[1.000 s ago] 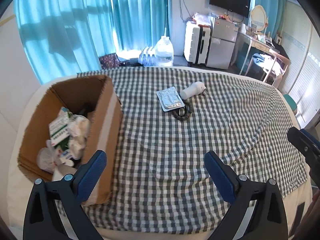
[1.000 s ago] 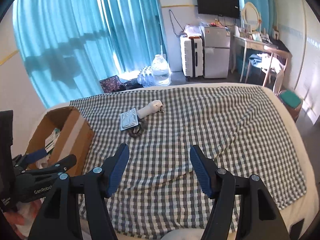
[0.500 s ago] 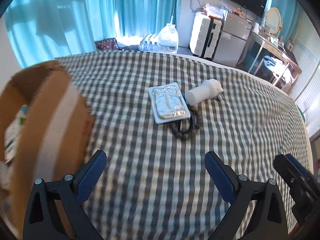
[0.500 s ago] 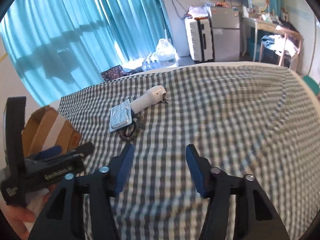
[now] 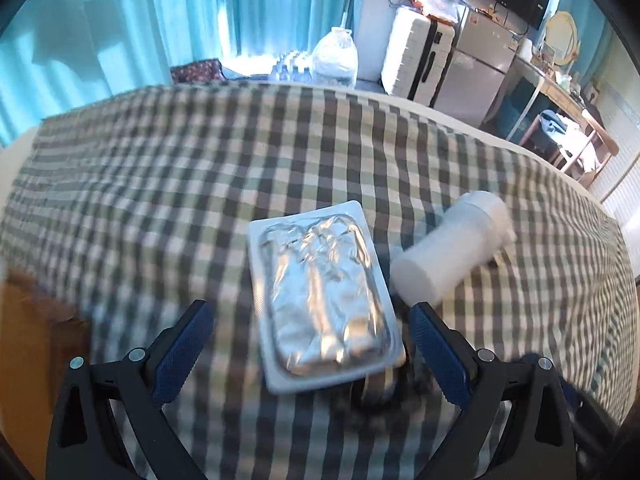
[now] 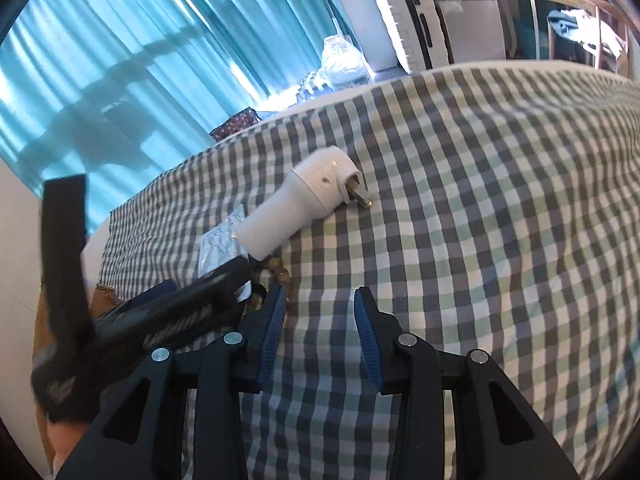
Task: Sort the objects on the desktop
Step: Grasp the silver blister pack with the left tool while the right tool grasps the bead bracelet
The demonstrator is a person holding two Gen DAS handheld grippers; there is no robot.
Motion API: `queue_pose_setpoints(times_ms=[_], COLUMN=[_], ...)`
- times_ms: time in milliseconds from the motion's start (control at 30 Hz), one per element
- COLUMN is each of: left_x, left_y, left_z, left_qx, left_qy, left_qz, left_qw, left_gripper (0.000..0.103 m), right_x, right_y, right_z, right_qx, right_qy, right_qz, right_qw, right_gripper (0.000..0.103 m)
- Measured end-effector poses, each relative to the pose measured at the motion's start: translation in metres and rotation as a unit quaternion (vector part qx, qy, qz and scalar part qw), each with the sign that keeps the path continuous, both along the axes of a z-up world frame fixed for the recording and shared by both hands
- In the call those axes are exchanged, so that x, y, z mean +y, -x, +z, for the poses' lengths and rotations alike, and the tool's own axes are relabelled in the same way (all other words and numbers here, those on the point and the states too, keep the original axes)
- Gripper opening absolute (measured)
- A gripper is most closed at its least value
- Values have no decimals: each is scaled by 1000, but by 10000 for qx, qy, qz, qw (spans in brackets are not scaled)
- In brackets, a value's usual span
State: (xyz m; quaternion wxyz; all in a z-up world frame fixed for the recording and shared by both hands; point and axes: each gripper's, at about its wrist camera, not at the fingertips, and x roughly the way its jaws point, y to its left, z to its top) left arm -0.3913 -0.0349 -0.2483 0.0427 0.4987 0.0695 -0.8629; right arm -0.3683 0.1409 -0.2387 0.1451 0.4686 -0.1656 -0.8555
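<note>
A: Lying flat on the checked cloth (image 5: 160,184), the foil packet (image 5: 324,300) is running its long axis from the near edge of the left wrist view away toward the curtains (image 5: 132,20), tilted slightly left at the far end. Where is the white plug (image 6: 304,204) pointing?

B: It is lying on its side just right of the packet. In the right wrist view its long axis is running from lower left to upper right, with the metal prongs at the upper-right end, facing away from the packet. A string of brown beads (image 6: 276,272) is sitting by its lower-left end.

A: Gripper status?

B: The left gripper (image 5: 312,344) is standing wide apart, fingers on either side of the packet's near end, pads not pressing on it. The right gripper (image 6: 320,320) is closing its jaws, with only cloth between them.

A: Change against one second ago?

B: The packet and plug are now filling much more of the left wrist view. The cardboard box (image 5: 24,352) has slid to the far left edge. The right gripper's gap is narrower than before.
</note>
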Motion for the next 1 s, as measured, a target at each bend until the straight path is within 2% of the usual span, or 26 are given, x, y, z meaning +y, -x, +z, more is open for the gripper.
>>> queue_pose_setpoints(times_ms=[67,100,167,267,433,500,567,633,667,833,1000], left_x=[-10,-16,-29,-39,-48,-49,-50,-48,-45,-30,-24], left_y=[4,3,-2,-10,-35,-43,-51,-61,-66,-92,-124], left_z=[-7,-9,-7,-1,8,9,10,13,16,38,66], left_qx=[-21,-16,116,123,188,135,106,96,95,222,311], left_qy=[-44,-183,-406,-517,-347,-274,-92,-108,-98,226,115], left_qz=[223,304,468,391,399,415,423,331,265,53,-59], left_qw=[9997,9994,9980,9978,9984,9987,9990,9993,9996,9995,9994], left_gripper=[98,93,69,69,69,69,69,69,69,69,69], right_x=[-1,-3,-7,-15,-26,-37,-39,-38,-37,-35,-26], right_y=[2,3,5,11,22,25,22,14,4,-31,-72], right_z=[-5,-7,-9,-16,-33,-41,-37,-29,-19,19,60], right_qx=[-53,-73,-105,-171,-443,-456,-416,-363,-199,7,278], right_qy=[51,107,282,439,943,539,340,471,371,366,351], right_qz=[48,86,175,200,218,280,230,269,266,501,604], right_qw=[10000,9999,9994,9987,9943,9971,9983,9979,9988,9981,9972], right_gripper=[36,36,36,36,36,29,11,11,11,11,11])
